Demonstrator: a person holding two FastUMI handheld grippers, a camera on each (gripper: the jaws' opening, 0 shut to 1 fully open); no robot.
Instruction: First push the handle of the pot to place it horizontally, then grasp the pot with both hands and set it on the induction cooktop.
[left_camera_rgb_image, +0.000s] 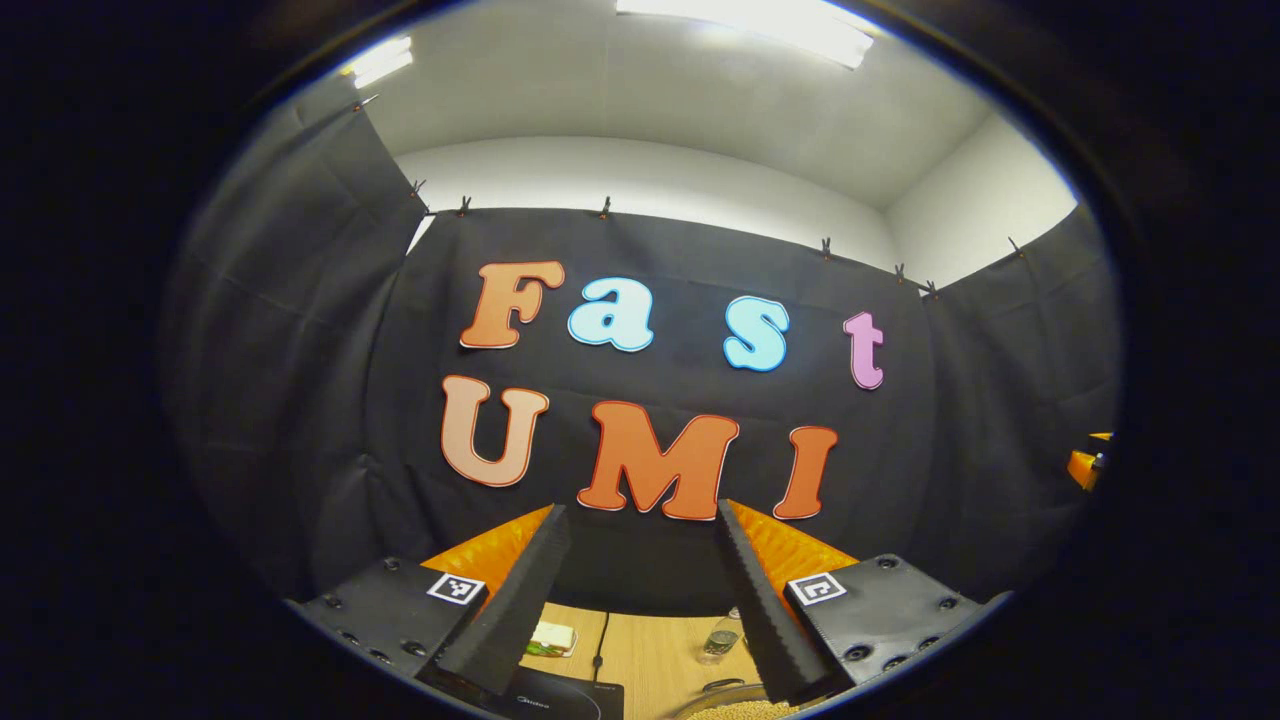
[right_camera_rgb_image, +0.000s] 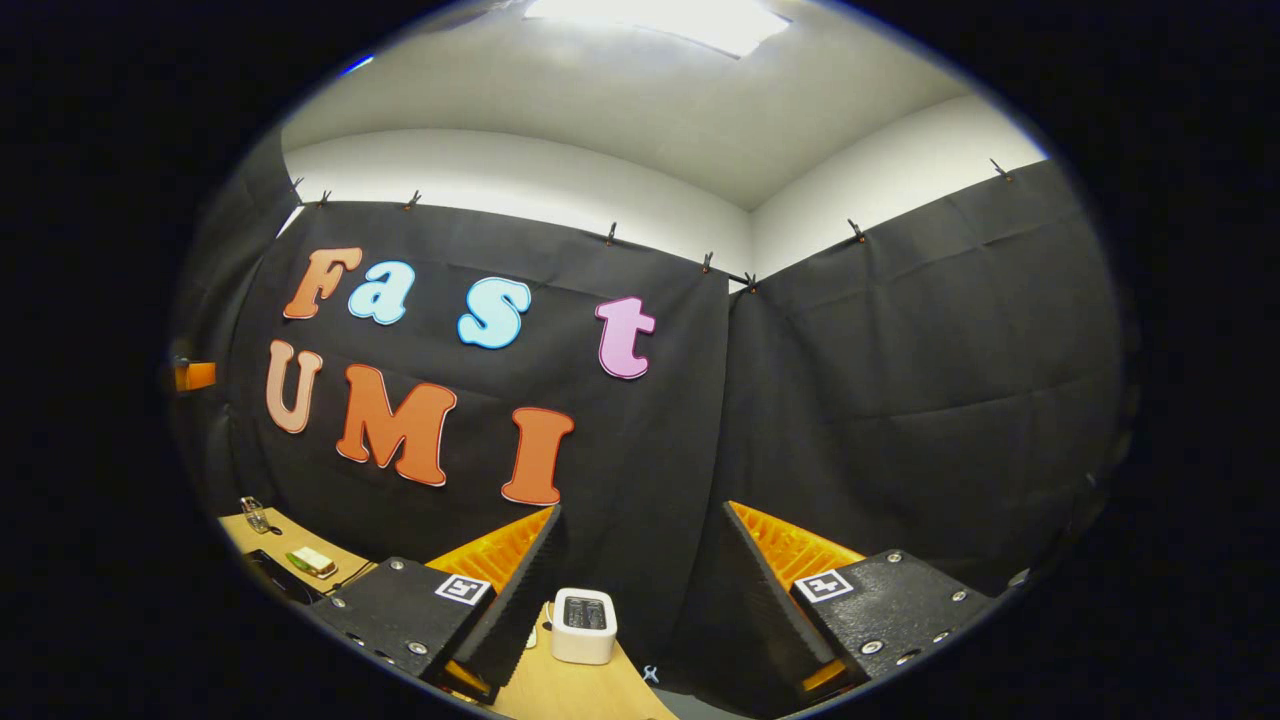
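Work has not begun yet: both the left claw (left_camera_rgb_image: 640, 590) and the right claw (right_camera_rgb_image: 640, 600) are wide apart and hold nothing, while the pot (left_camera_rgb_image: 735, 706) and the cooktop (left_camera_rgb_image: 560, 698) sit at the bottom middle of the left gripper view.

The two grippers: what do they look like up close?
In the left gripper view, the left gripper has two wedge-shaped jaws with toothed inner faces. Behind them sit ribbed orange parts and black bolted plates, each carrying a small square black-and-white marker. The right gripper looks the same in the right gripper view.
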